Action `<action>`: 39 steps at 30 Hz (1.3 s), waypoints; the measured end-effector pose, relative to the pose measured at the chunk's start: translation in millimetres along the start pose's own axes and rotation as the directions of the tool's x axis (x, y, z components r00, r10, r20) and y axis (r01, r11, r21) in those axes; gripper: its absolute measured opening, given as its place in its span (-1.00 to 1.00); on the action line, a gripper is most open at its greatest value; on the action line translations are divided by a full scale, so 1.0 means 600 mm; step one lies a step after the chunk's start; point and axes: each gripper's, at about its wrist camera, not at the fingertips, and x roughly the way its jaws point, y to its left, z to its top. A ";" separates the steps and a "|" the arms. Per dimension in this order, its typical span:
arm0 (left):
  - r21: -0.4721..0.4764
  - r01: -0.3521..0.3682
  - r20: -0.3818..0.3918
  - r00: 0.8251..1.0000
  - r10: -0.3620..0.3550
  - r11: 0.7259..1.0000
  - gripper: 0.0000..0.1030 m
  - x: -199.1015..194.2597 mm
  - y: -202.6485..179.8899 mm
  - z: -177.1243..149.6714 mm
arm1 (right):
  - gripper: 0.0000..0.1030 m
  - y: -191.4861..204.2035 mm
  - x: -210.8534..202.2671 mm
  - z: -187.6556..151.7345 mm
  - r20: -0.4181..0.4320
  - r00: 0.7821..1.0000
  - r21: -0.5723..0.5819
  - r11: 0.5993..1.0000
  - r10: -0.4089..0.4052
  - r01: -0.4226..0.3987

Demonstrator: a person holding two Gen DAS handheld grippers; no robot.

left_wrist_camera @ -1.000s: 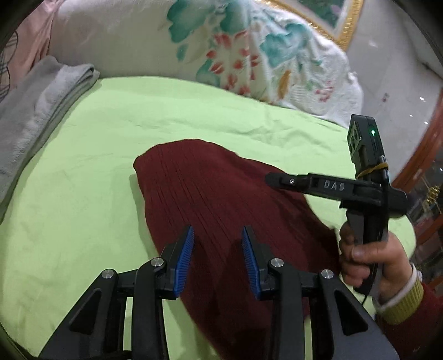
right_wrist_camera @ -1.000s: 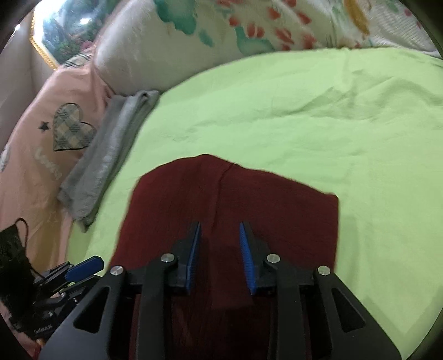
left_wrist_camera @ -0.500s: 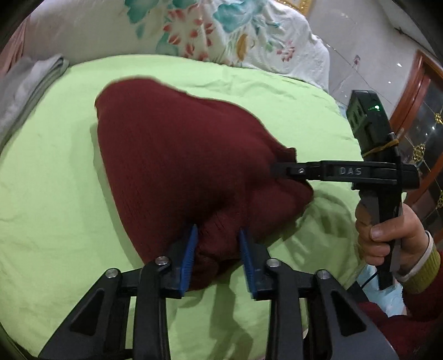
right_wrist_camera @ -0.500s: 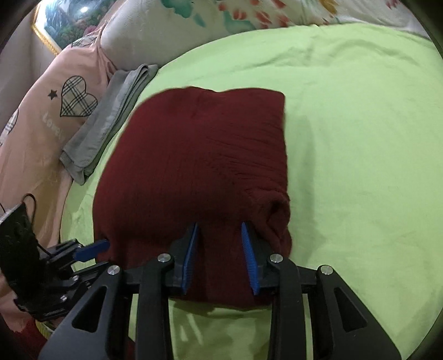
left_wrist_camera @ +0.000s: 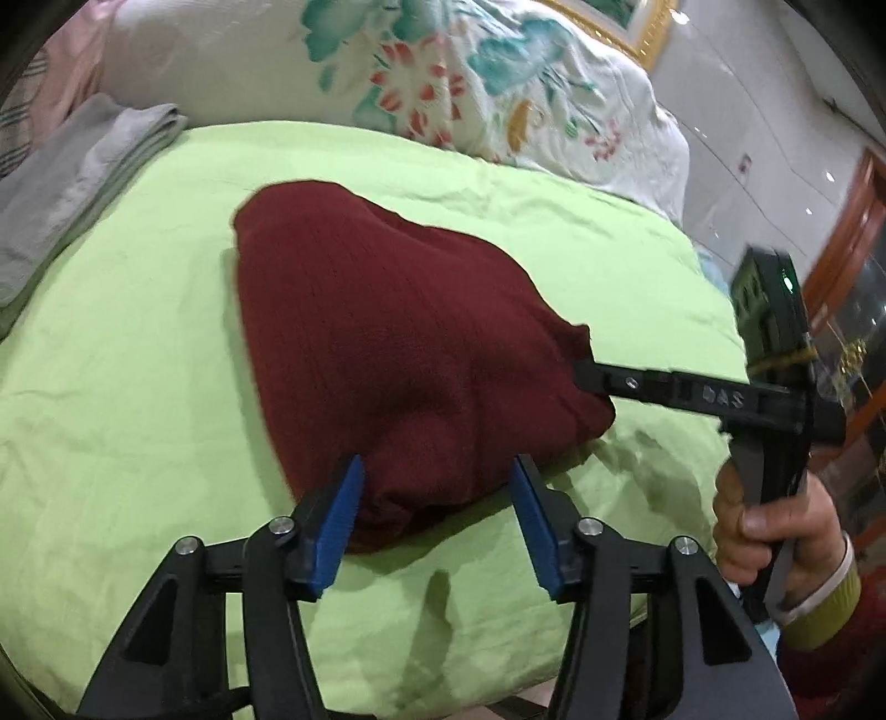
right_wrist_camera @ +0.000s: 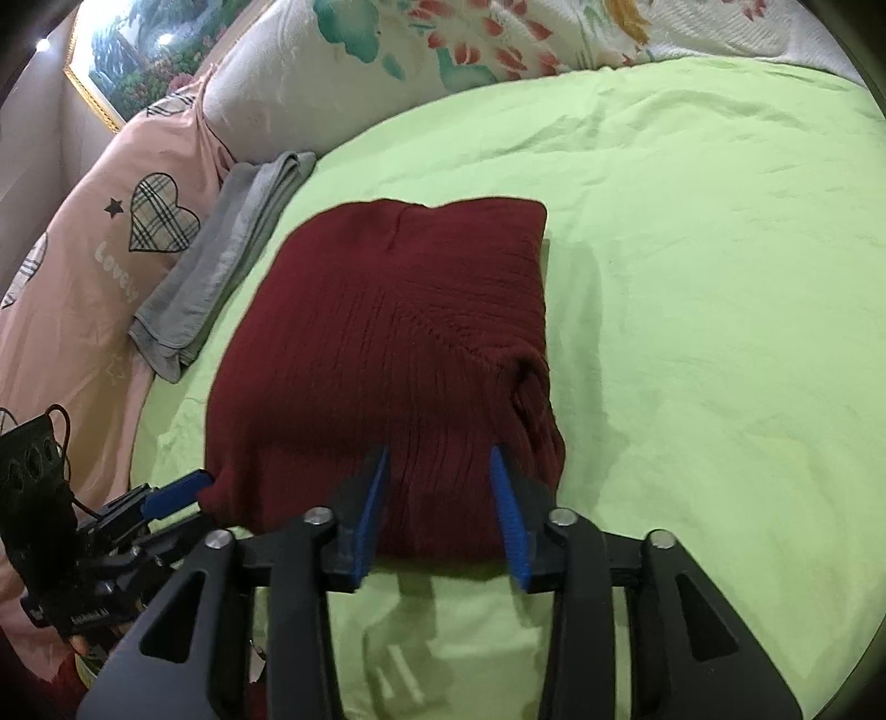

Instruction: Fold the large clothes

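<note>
Green bedsheet (right_wrist_camera: pixel 692 249) carries the folded maroon sweater (right_wrist_camera: pixel 387 343), long axis running away from both grippers. Left gripper (left_wrist_camera: pixel 437 509) and right gripper (right_wrist_camera: pixel 440 512) straddle its near edge, jaws just opening, released. Right view alone shows the sweater's squared far corner.

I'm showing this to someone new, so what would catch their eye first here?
The dark red sweater, folded into a thick bundle, stands out in the middle of the bright lime-green bedsheet. Both hand-held grippers sit at its near edge, the left hand-held gripper and right hand-held gripper, jaws just opened, straddling the cloth. A folded grey garment lies left, beside the floral pillow.
</note>
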 end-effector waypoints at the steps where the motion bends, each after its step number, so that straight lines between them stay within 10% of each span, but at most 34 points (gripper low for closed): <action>1: -0.008 -0.017 0.005 1.000 0.017 1.000 0.17 -0.007 0.003 0.001 | -0.15 0.002 -0.006 -0.004 0.004 1.000 -0.002 1.000 0.001 -0.001; 21: -0.099 -0.228 -0.034 0.974 0.226 0.969 0.58 -0.043 0.045 -0.057 | 0.26 0.046 -0.046 -0.068 0.002 0.998 -0.094 0.994 -0.064 0.064; 39: -0.012 -0.421 -0.094 0.904 0.418 0.907 0.58 -0.056 0.039 -0.092 | 0.53 0.070 -0.062 -0.111 -0.023 0.987 -0.207 0.967 -0.157 0.149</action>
